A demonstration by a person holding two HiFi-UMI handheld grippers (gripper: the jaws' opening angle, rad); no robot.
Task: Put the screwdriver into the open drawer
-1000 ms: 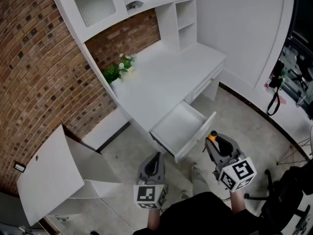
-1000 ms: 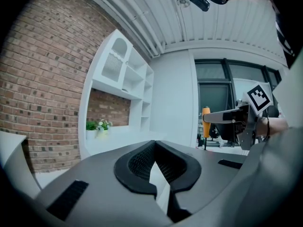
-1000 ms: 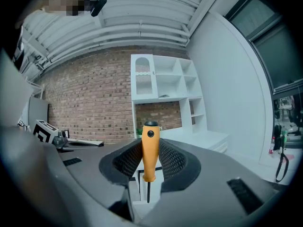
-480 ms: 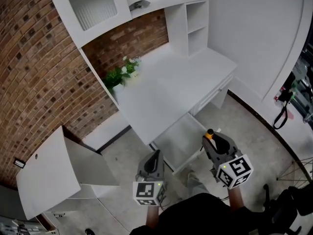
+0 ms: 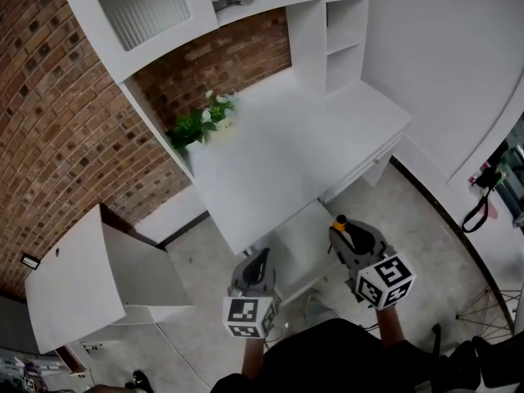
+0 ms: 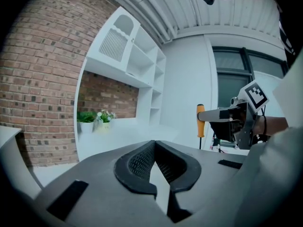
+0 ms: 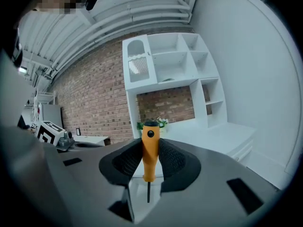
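An orange-handled screwdriver (image 7: pixel 150 150) stands upright between the pads of my right gripper (image 7: pixel 150 148), shaft pointing down; the gripper is shut on its handle. In the head view the right gripper (image 5: pixel 350 237) holds the screwdriver (image 5: pixel 339 222) over the right end of the open white drawer (image 5: pixel 293 237), which sticks out from under the desk's front edge. My left gripper (image 5: pixel 259 260) hovers at the drawer's left front corner, shut and holding nothing. From the left gripper view, its jaws (image 6: pixel 154 145) meet at the tips, and the screwdriver (image 6: pixel 200 121) shows off to the right.
The white desk (image 5: pixel 278 150) carries a potted plant (image 5: pixel 196 125) at its back left, with a shelf hutch (image 5: pixel 344 31) above and a brick wall (image 5: pixel 57 137) behind. A white cabinet (image 5: pixel 78 289) stands left on the floor. The person's shoe (image 5: pixel 315 305) is below the drawer.
Both grippers have moved forward toward the desk, so the open drawer now lies directly under and between them. The right gripper's hold on the screwdriver is unchanged.
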